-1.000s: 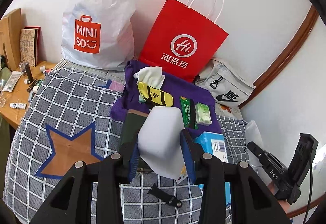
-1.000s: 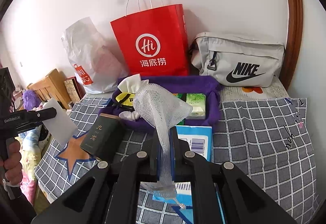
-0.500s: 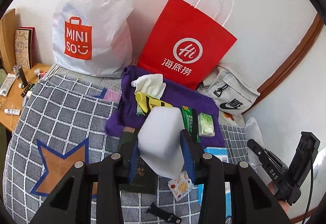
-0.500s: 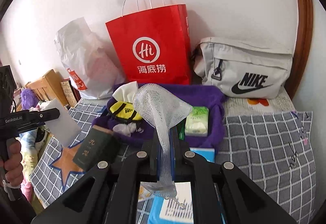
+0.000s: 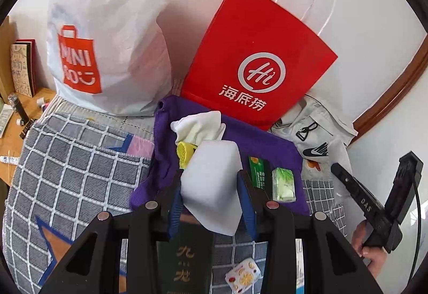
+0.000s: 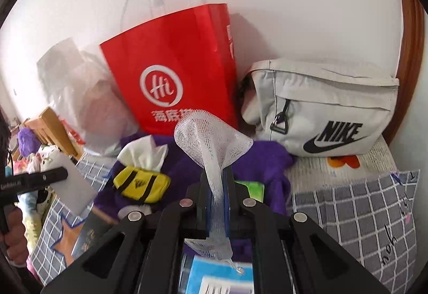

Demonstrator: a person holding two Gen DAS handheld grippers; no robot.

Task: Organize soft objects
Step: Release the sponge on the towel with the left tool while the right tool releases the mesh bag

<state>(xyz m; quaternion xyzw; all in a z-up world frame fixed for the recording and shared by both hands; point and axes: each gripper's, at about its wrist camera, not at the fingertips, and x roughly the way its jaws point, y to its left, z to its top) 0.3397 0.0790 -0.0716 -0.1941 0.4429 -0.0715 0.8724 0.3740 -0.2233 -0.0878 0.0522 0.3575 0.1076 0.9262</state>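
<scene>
Checked bedding (image 5: 75, 160) half-hidden: left gripper (image 5: 211, 203) clamps white sponge (image 5: 211, 181); right gripper (image 6: 217, 203) pinches mesh net (image 6: 211, 141).

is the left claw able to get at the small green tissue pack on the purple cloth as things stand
Probably not yet. The left claw is shut on a white sponge block, so its jaws are full. The green tissue pack itself lies uncovered on the purple cloth, just right of the claw.
</scene>
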